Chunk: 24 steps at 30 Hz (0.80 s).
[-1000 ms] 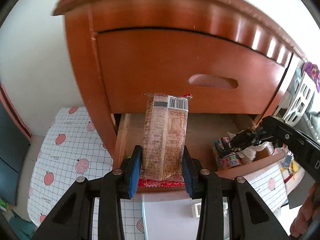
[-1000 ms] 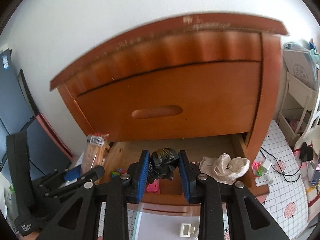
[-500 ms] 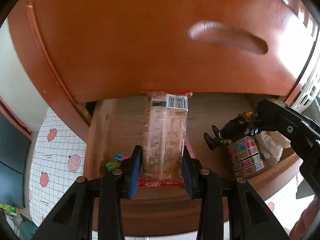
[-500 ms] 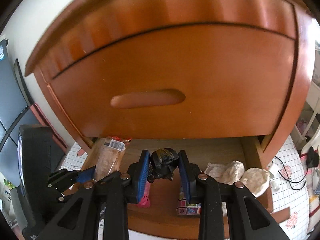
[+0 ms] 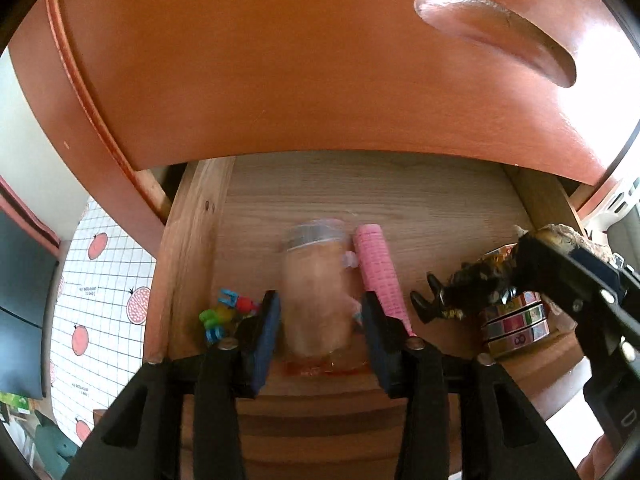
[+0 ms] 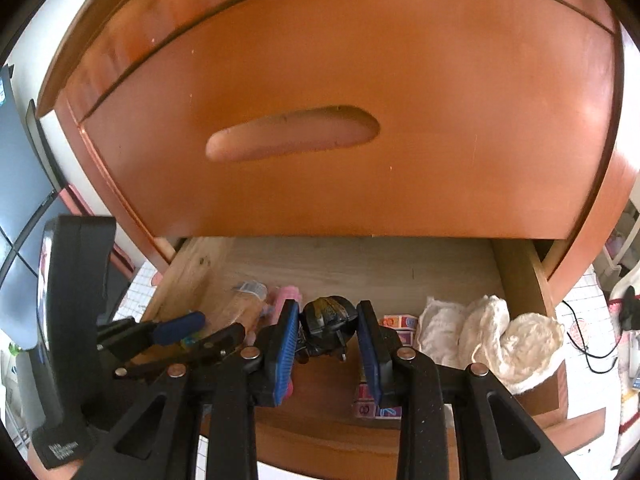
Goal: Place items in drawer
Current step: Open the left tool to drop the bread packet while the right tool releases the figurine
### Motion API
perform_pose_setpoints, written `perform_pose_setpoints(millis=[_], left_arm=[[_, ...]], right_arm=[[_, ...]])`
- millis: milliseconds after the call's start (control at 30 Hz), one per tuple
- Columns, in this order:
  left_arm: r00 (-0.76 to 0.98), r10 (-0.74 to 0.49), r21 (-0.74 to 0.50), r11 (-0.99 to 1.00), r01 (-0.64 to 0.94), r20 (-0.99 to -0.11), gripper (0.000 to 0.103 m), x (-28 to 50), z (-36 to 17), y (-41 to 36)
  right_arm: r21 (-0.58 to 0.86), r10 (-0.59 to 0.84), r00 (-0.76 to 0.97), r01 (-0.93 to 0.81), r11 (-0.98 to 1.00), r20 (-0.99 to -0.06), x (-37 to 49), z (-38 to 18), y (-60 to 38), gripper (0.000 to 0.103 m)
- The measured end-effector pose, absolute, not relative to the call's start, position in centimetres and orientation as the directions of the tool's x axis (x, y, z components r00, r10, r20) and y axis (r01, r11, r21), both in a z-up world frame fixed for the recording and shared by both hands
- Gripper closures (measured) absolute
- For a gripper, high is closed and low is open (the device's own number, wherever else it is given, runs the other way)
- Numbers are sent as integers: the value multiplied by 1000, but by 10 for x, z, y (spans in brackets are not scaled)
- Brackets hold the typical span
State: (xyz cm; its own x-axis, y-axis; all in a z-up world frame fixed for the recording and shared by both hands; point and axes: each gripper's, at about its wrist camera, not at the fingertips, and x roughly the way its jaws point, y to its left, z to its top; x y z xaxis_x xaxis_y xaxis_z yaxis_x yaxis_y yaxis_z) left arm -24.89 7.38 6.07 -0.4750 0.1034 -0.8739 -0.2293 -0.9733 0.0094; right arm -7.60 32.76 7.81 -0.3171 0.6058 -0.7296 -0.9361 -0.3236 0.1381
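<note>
Low in the left wrist view, an open wooden drawer [image 5: 192, 248] under a closed drawer front [image 5: 320, 60] with a carved grip slot. At the left gripper [image 5: 319, 310], jaws set a little wider than the snack packet [image 5: 316, 280], with a thin gap at each blue pad; packet blurred, lying lengthwise on the drawer floor, barcode end toward 12 o'clock. Just beside the packet at 3 o'clock, a pink roll [image 5: 378, 272]. At 9 o'clock of the packet, near the drawer's left wall, a small many-coloured toy [image 5: 224, 314]. Over at 3 o'clock in the drawer, a stack of printed tape rolls [image 5: 514, 324]. Outside the drawer at 9 o'clock, a checked mat with red fruit prints [image 5: 100, 280]. In the right wrist view, the right gripper [image 6: 328, 308] narrowly closed, clamping a black figure [image 6: 328, 316] between its pads, above the middle of the drawer. Whether touching the floor or not, impossible to tell. At 3 o'clock of the figure, a crumpled white cloth [image 6: 500, 336] in the drawer's right end.
</note>
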Motion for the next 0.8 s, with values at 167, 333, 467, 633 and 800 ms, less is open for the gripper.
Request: perform_pose_setpoints(millis=[167, 333, 467, 633, 800], left_arm=[[-493, 109, 4, -975, -222, -863, 42, -235, 64, 74], [-505, 116, -11, -979, -205, -855, 42, -226, 72, 70], [-526, 119, -24, -983, -183, -842, 42, -216, 80, 65], [-562, 128, -48, -987, -155, -817, 41, -202, 94, 54], [-603, 124, -59, -990, -126, -788, 18, -191, 105, 43]], right_arm=[[148, 600, -323, -935, -322, -732, -71, 81, 325, 67], [140, 613, -317, -937, -320, -724, -67, 95, 313, 58], [140, 624, -305, -944, -300, -719, -59, 104, 306, 58], [132, 631, -286, -951, -280, -722, -56, 105, 300, 55], [130, 639, -277, -955, -268, -718, -52, 107, 290, 36]])
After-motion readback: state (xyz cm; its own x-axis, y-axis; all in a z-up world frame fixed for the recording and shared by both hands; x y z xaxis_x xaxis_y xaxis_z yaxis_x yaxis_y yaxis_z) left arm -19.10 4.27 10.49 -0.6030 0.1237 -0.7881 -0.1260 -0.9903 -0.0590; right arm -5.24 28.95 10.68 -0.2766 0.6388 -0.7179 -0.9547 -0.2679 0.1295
